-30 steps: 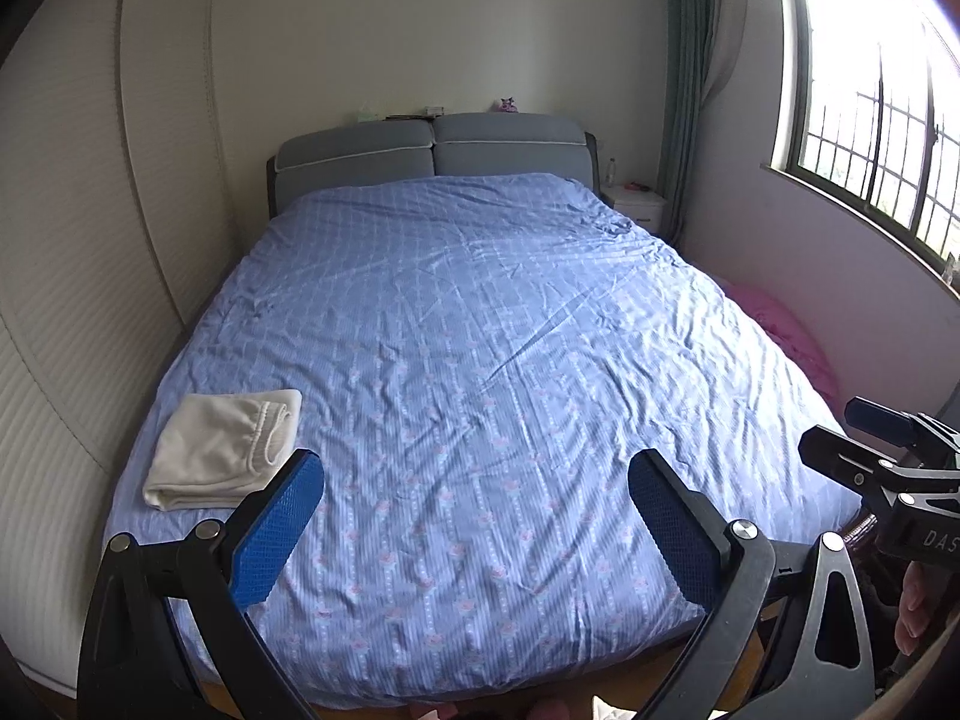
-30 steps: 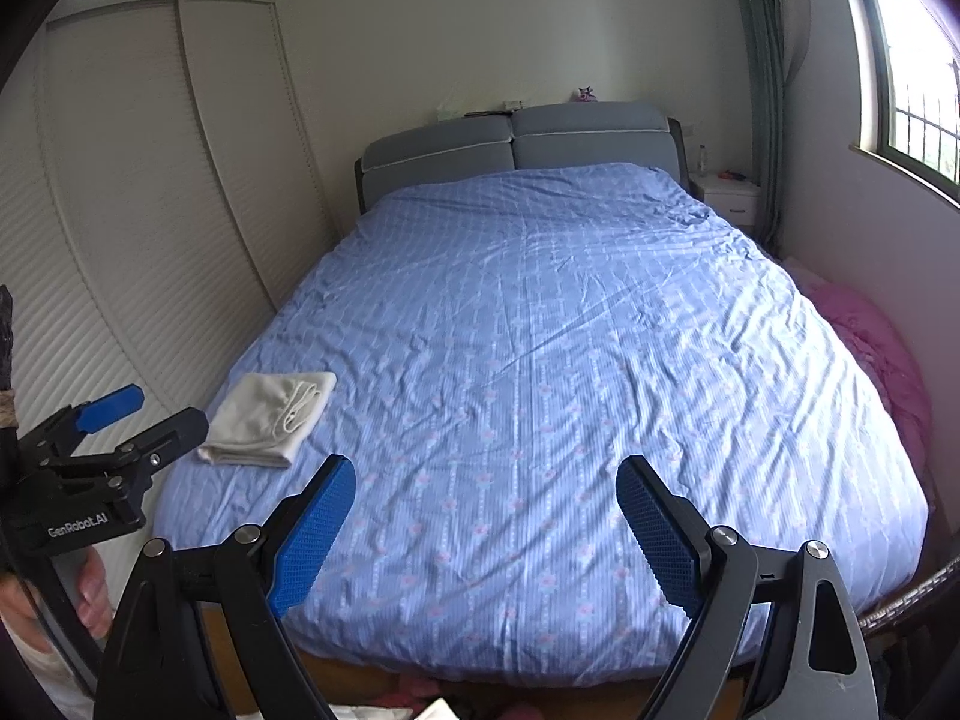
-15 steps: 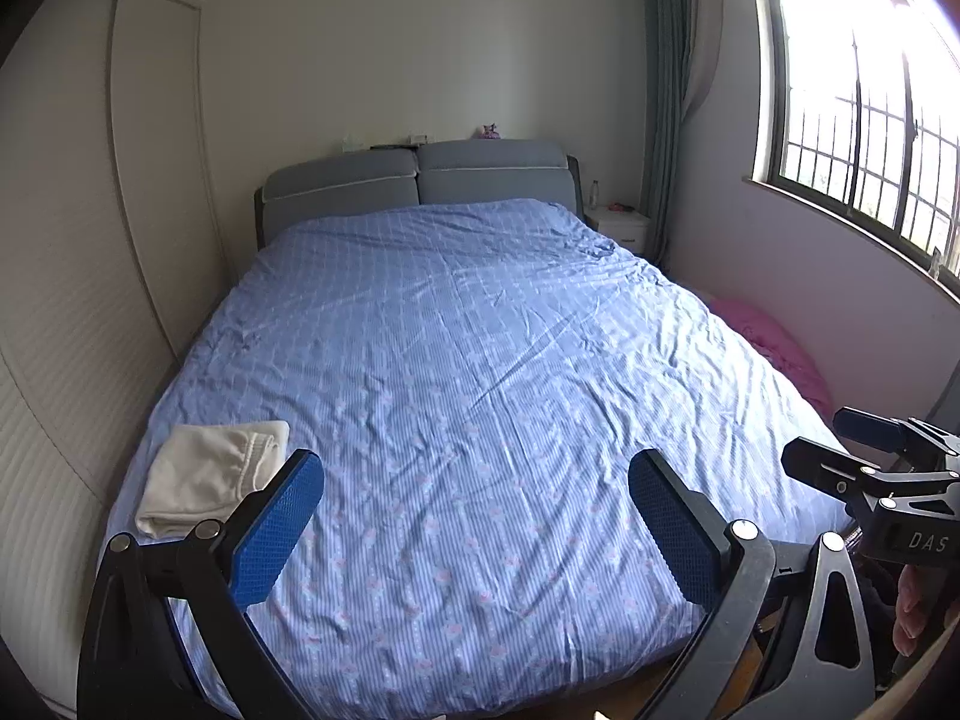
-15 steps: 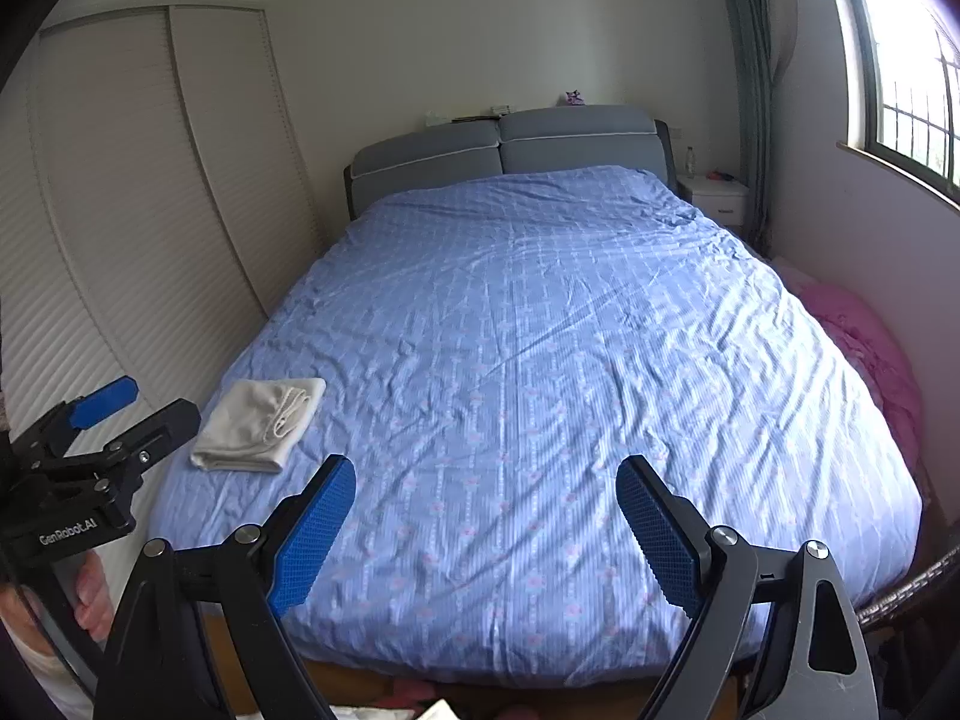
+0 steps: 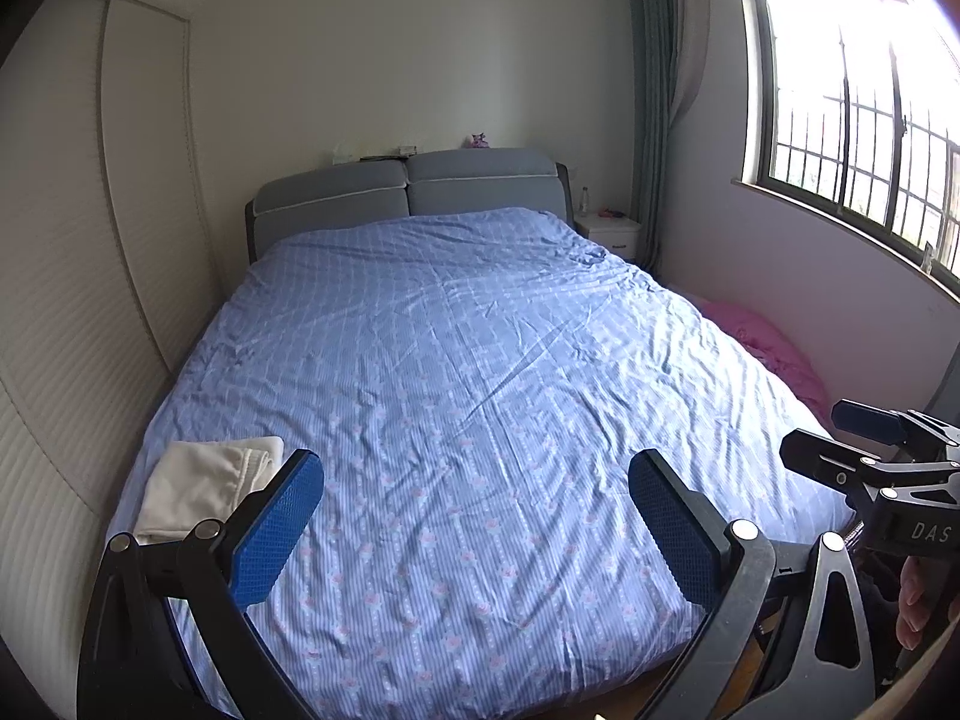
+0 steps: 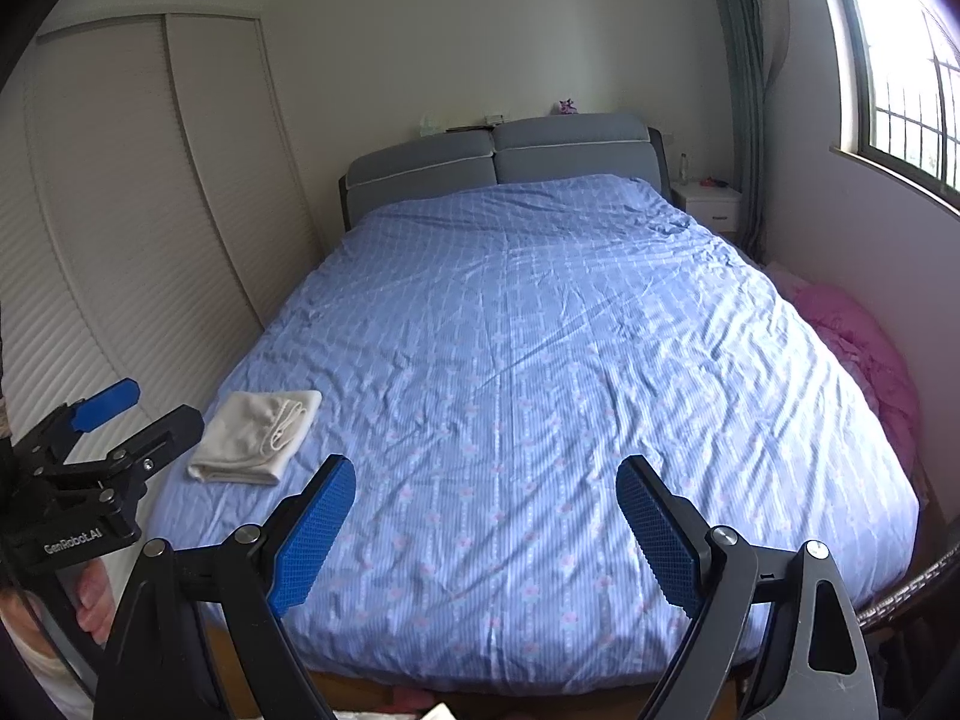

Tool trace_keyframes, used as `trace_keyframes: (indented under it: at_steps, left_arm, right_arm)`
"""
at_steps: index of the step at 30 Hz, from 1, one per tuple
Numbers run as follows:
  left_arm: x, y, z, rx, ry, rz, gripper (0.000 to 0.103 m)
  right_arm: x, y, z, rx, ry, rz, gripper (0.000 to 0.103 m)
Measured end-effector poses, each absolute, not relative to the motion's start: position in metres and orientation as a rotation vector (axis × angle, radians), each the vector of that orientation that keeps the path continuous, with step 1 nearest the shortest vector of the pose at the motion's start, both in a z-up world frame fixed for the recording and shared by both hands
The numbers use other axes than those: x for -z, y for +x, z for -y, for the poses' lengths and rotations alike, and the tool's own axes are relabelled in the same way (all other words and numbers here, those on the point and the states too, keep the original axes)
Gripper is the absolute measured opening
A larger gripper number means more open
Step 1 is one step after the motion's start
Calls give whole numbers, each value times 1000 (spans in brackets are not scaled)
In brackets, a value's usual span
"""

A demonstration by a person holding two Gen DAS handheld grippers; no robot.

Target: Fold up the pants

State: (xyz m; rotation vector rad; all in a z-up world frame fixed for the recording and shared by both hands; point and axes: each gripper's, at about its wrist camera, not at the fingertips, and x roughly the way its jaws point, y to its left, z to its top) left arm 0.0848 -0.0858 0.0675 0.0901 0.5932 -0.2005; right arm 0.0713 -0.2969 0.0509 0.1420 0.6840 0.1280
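The cream-white pants [image 6: 255, 437] lie folded into a small rectangle on the near left corner of the bed; in the left wrist view [image 5: 204, 483] they sit just behind my left finger. My left gripper [image 5: 474, 507] is open and empty, held above the foot of the bed. My right gripper [image 6: 486, 519] is open and empty, also above the foot of the bed. Each gripper shows at the edge of the other's view: the right one in the left wrist view [image 5: 870, 456], the left one in the right wrist view [image 6: 108, 426].
The bed has a wrinkled blue patterned cover [image 6: 540, 360] and a grey headboard [image 6: 504, 165]. White wardrobe doors [image 6: 120, 228] run along the left. A pink bundle [image 6: 864, 354] lies between bed and window wall. A white nightstand [image 6: 708, 204] stands at the back right.
Both grippers have drawn back and tilted up, so the bed and the folded pants sit lower and farther in view. Both stay open and empty.
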Motion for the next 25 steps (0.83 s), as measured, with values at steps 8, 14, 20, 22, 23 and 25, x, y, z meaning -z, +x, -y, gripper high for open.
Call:
trace_keyframes:
  at_steps: [8,14,20,22,23,25]
  left_arm:
    - [-70,81,90,205,111,-567,103]
    - [-72,79,92,204,111,-558,103]
    - [-71,79,90,203,97,-560,103]
    - [-71,80,90,203,93,-563,103]
    - [-71,80,89,203,92,-564,103]
    - [-71,81,88,205,90,-564,103]
  right_arm:
    - [-51,72,297,-129,144,-684,89]
    - [-52,72,299,-125,146,-683,89]
    - [-52,70,297,-118,148,-686,89]
    - [-52,70,297,-115,147,-686,89]
    - [-52,69,296,-114,148,-686,89]
    - [-52,70,295,-112,146,-686,89]
